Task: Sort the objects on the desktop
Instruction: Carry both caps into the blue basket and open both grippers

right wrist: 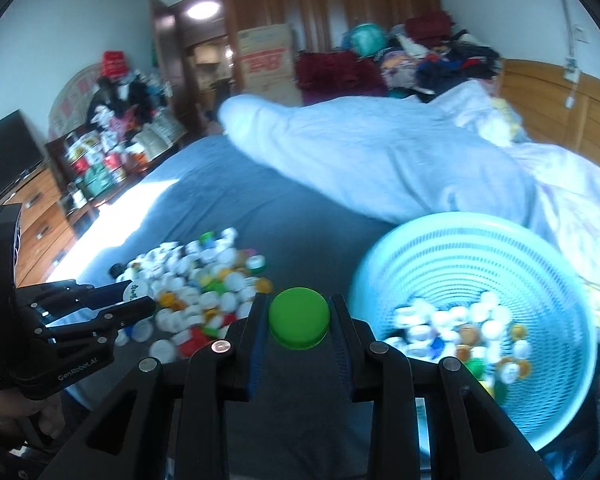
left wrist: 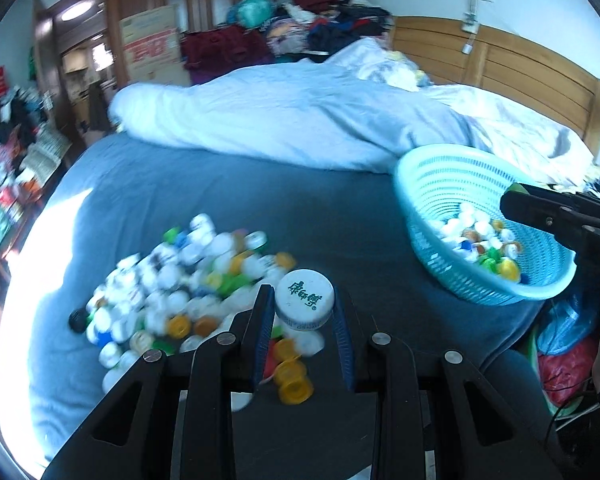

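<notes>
My left gripper (left wrist: 303,309) is shut on a white bottle cap (left wrist: 305,299) with green characters, held above a pile of mixed bottle caps (left wrist: 180,280) on the dark blue bed sheet. My right gripper (right wrist: 299,318) is shut on a green bottle cap (right wrist: 299,322), held left of the light blue basket (right wrist: 452,240), which holds several caps. The basket (left wrist: 428,184) sits at the right in the left wrist view, with the right gripper (left wrist: 556,216) over its rim. The left gripper (right wrist: 112,308) with its white cap (right wrist: 137,290) shows at the left of the right wrist view, over the pile (right wrist: 204,288).
A white duvet (left wrist: 292,120) lies bunched across the bed behind the caps. A wooden headboard (left wrist: 500,64) stands at the right. Clothes and a cardboard box (left wrist: 152,44) pile up at the far end. Drawers and a dark screen (right wrist: 8,156) stand left of the bed.
</notes>
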Available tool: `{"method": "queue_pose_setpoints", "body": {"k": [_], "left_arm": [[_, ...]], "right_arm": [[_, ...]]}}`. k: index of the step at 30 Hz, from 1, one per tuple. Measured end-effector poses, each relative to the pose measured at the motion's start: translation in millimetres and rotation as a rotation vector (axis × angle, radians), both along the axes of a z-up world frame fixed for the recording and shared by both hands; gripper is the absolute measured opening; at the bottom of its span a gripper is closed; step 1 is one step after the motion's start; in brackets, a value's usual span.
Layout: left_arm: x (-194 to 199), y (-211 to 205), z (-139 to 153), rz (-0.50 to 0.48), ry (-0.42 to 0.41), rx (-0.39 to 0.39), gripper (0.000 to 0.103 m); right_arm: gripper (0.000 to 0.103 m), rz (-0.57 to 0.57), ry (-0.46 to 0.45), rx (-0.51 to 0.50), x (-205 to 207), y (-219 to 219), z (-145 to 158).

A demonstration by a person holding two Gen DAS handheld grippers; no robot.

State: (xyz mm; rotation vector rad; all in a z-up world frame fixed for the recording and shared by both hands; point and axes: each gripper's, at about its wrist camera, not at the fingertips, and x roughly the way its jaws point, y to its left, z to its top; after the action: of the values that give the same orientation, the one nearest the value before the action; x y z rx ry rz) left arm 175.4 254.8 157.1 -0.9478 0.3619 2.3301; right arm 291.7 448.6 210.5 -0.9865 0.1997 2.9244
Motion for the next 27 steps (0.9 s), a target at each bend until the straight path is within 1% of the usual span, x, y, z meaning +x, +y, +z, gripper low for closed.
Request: {"method": "queue_pose_setpoints", "body": {"k": [7,14,17,22,26,27], "left_arm": [[7,71,11,-0.124,0.000,-0.002,0.025],[9,136,13,-0.215,-0.028,-0.032,0.025],[6,166,9,-0.253,-0.069,-0.068,0.025],[-1,211,-14,-0.315,-0.200,-0.170,0.025],[-1,228,-32,-0.338,-0.283,-0.227,0.025],[-1,229,-35,-0.339,-0.287,-0.236,0.025]], "right_arm": [[0.033,-0.132,-0.015,-0.003,17,63,-2],[0.033,-0.201,-0.062,-0.003,26,111,-10],[0.033,-0.217,-0.102,-0.014,25,129,-19],[0.033,-0.221,-0.188,-0.039,17,153,-42],[0.033,-0.223,-0.226,-0.047,12,160,-59],[0.033,-0.222,-0.228,-0.050,11,161,-61]]}}
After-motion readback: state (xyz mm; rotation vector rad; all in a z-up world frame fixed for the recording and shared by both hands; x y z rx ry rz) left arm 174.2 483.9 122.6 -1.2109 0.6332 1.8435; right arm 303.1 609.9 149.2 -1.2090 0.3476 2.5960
